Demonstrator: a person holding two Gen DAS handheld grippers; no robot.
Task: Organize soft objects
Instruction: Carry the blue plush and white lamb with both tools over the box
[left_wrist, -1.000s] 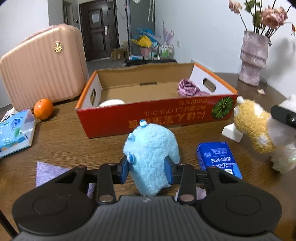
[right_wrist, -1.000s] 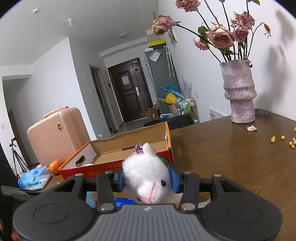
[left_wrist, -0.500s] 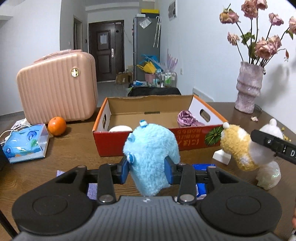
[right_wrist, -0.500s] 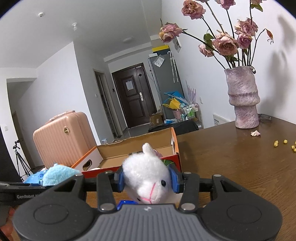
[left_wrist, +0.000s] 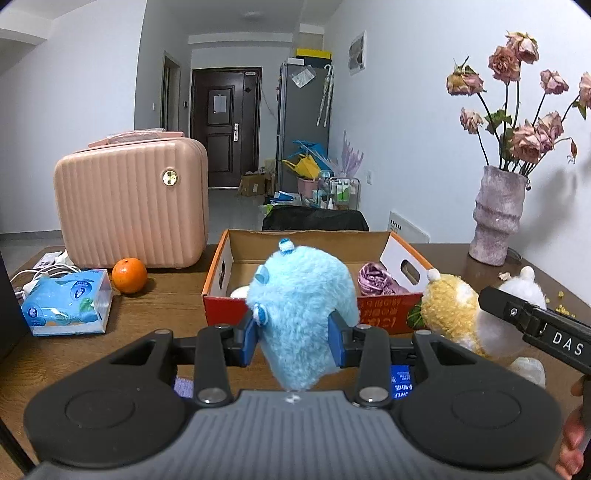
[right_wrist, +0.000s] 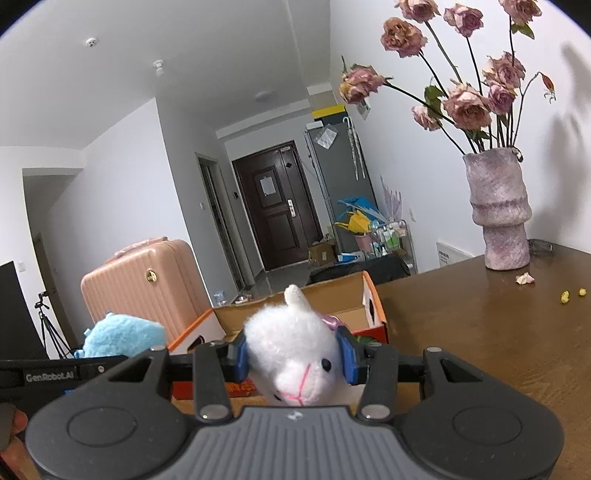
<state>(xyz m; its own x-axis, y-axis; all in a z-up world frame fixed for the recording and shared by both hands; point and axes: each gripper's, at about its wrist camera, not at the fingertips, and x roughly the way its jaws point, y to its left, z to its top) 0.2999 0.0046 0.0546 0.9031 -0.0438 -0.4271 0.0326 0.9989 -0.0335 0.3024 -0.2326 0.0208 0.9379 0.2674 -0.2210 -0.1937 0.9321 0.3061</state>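
Both grippers are loaded up. The left gripper (left_wrist: 293, 341) has its blue pads squeezed onto a fluffy blue plush (left_wrist: 301, 306), held up in the air in front of the orange cardboard box (left_wrist: 373, 314). The right gripper (right_wrist: 293, 356) is clamped on a white and yellow plush (right_wrist: 291, 354), also off the wooden table (right_wrist: 480, 332), near the box's right end. A shiny purple thing (left_wrist: 375, 278) sits inside the box, maybe crumpled fabric, hard to tell.
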